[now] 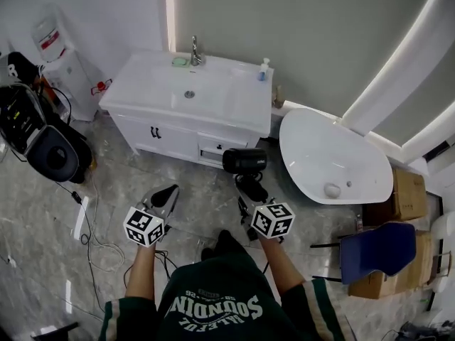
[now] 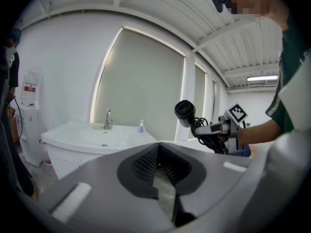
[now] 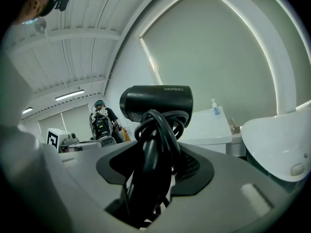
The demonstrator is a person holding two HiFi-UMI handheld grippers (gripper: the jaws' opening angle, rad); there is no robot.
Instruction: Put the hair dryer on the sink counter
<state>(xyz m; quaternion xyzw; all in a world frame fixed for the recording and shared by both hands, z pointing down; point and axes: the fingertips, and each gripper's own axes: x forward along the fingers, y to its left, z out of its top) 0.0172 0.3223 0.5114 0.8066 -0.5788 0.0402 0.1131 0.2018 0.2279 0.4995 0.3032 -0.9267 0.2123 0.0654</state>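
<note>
A black hair dryer (image 1: 244, 160) with its cord coiled round the handle stands up from my right gripper (image 1: 250, 190), whose jaws are shut on the handle and cord. In the right gripper view the dryer's barrel (image 3: 156, 101) lies across the top and the cord fills the gap between the jaws. It is held in the air in front of the white sink counter (image 1: 234, 98), short of its front edge. My left gripper (image 1: 165, 194) hangs to the left, jaws shut with nothing between them (image 2: 156, 152). From the left gripper view, the dryer (image 2: 185, 110) shows off to the right.
A faucet (image 1: 195, 50) and a soap bottle (image 1: 264, 68) stand at the back of the counter. A white bathtub (image 1: 330, 158) lies to the right, with a blue chair (image 1: 377, 251) and cardboard boxes beyond. Black equipment (image 1: 43, 148), cables and a water dispenser (image 1: 60, 62) are on the left.
</note>
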